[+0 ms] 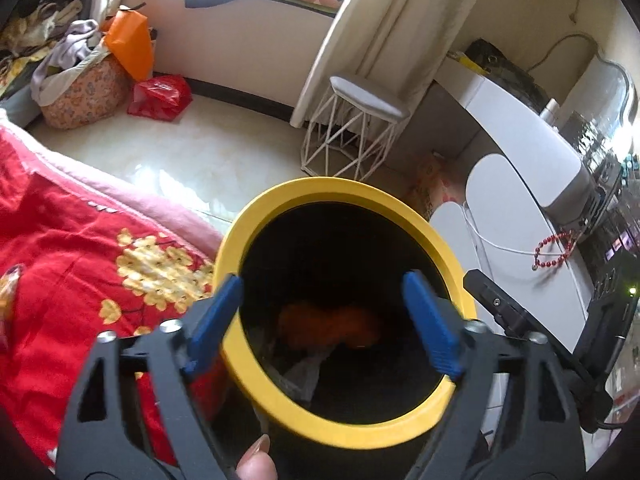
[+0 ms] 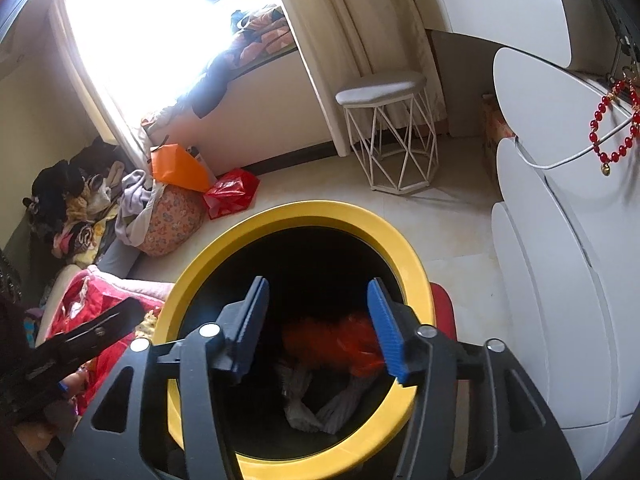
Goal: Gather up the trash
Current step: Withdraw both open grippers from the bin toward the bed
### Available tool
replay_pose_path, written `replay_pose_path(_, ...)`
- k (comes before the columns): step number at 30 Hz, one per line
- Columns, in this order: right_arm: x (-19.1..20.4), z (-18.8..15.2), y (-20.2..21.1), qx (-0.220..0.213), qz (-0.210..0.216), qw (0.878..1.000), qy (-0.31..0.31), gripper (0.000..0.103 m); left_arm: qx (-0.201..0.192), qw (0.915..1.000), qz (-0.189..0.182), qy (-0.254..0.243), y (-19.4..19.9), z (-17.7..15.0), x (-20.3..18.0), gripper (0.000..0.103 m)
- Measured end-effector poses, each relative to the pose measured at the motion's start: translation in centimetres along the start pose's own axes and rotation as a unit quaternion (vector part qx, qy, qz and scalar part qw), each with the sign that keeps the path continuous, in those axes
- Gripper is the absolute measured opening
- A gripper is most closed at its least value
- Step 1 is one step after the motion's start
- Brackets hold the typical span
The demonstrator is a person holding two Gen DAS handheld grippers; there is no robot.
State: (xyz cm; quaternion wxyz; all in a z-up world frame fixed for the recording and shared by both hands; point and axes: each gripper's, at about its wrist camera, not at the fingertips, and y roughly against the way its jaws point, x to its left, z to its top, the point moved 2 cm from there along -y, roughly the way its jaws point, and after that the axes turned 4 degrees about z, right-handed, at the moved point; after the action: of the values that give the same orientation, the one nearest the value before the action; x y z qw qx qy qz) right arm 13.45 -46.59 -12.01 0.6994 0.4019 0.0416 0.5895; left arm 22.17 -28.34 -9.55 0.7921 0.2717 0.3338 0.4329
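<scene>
both the left gripper (image 1: 320,312) and right gripper (image 2: 320,320) hover with jaws apart and empty over the yellow-rimmed bin (image 2: 404,248), where orange trash (image 2: 340,340) lies at the bottom

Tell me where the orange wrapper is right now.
The orange wrapper lies at the bottom of the yellow-rimmed bin, on grey crumpled paper; both wrist views look down on it between open jaws.
</scene>
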Motion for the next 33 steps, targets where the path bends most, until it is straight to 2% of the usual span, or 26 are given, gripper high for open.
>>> replay_pose_path(3, 0.4, -0.1, 0.2, -0.005, 0.000, 1.000, 0.007, 0.061, -0.014, 0.9999, 0.009, 0.004, 1.4, -0.3, 0.7, 0.093)
replay_pose_path(8, 1.2, 0.0, 0.5, -0.016, 0.000, 0.999, 0.029, 0.068, -0.040, 0.9987, 0.020, 0.022, 4.0, -0.5, 2.1, 0.092)
replay_pose_path(20, 6.1, -1.2, 2.0, -0.035, 0.027, 0.995, 0.091, 0.080, -0.080, 0.9943, 0.071, 0.010, 8.9, -1.7, 3.8, 0.092)
replay_pose_path(26, 8.2, -1.5, 3.0, -0.046, 0.044, 0.992, 0.113, 0.083, -0.103, 0.9901, 0.095, -0.007, 11.4, -2.2, 4.4, 0.092)
replay_pose_path(33, 9.4, -1.8, 4.0, -0.052, 0.056, 0.990, 0.122, 0.083, -0.123, 0.9864, 0.109, 0.007, 13.7, -2.5, 6.2, 0.092)
